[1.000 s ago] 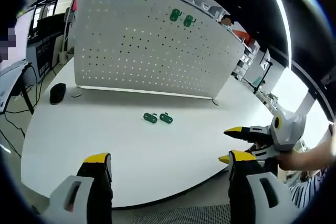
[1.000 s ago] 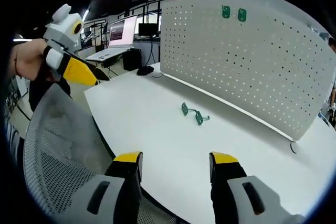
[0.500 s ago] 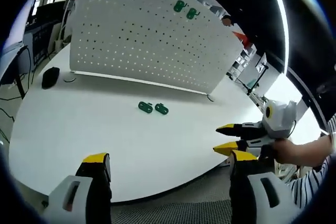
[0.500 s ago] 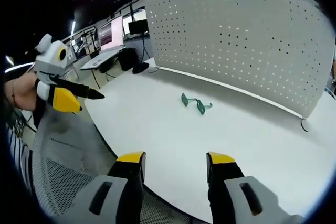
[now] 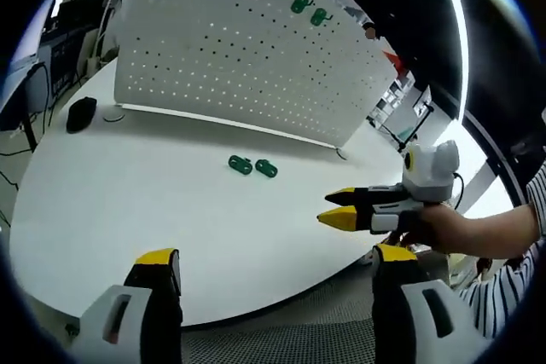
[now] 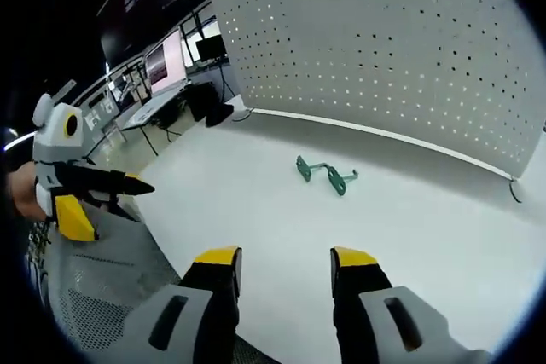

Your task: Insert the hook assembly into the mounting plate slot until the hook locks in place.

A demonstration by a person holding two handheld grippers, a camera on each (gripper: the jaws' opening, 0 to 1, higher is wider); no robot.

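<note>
A white perforated mounting plate (image 5: pixel 230 66) stands upright at the back of the round white table (image 5: pixel 128 202). Two green hooks (image 5: pixel 308 10) hang near its top edge. Two more green hook assemblies (image 5: pixel 253 166) lie loose side by side on the table in front of it; the right gripper view has them at mid-table (image 6: pixel 324 174) below the plate (image 6: pixel 401 49). My left gripper (image 5: pixel 275 260) is open and empty, back at the near table edge. My right gripper (image 6: pixel 285 257) is open and empty too, short of the loose hooks. It reaches in from the right (image 5: pixel 334 208).
A black mouse (image 5: pixel 81 112) and a cable lie at the plate's left end. A mesh chair (image 6: pixel 94 313) sits below the table edge. Desks with monitors (image 6: pixel 162 66) stand behind. My left gripper (image 6: pixel 119 200) hangs off the table's left side.
The right gripper has moved in over the table edge toward the loose hooks. Both cameras have shifted; the hooks on the table and on the plate have stayed put.
</note>
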